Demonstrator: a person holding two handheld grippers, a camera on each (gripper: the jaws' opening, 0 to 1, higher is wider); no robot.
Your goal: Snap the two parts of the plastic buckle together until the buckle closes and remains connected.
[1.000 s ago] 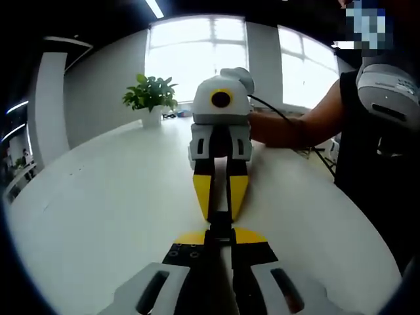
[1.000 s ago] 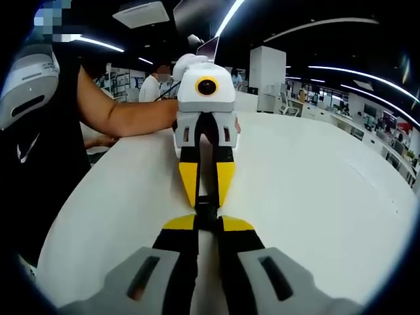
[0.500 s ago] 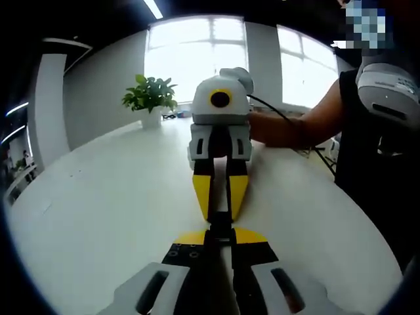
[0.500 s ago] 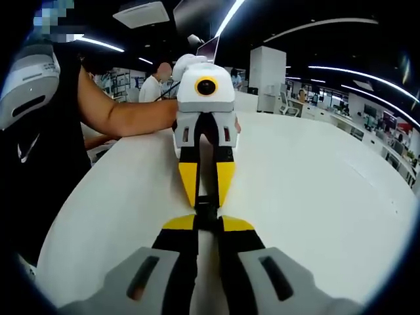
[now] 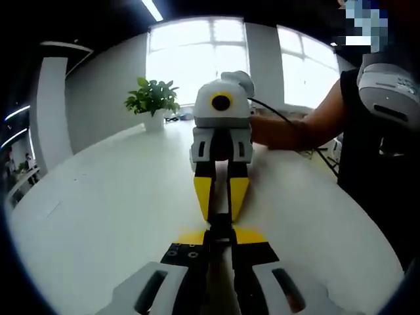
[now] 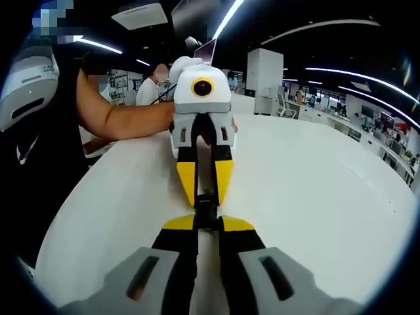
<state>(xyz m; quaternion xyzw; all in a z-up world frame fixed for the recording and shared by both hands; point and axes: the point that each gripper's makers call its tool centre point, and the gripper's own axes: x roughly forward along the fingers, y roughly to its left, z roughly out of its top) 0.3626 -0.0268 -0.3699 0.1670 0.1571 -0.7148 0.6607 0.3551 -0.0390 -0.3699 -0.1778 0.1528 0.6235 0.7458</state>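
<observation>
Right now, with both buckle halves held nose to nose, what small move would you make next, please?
Probably press them straight together. The left hand-held gripper and right hand-held gripper face each other tip to tip over the white table, shut on the black buckle, whose latching I cannot confirm.

The black buckle (image 5: pixel 221 230) shows as a thin dark strip wedged between the tips of the left gripper (image 5: pixel 220 237) and the right gripper (image 5: pixel 221 209); most of each half is covered by the yellow-tipped jaws, so whether the two parts are latched cannot be told. In the right gripper view the buckle (image 6: pixel 206 209) is likewise mostly hidden between the right gripper (image 6: pixel 207 226) and the left gripper (image 6: pixel 205 195). The person's arm (image 5: pixel 308 121) is cut off at the picture's edge. Distant people and desks (image 6: pixel 315 105) are too small and blurred to make out.
</observation>
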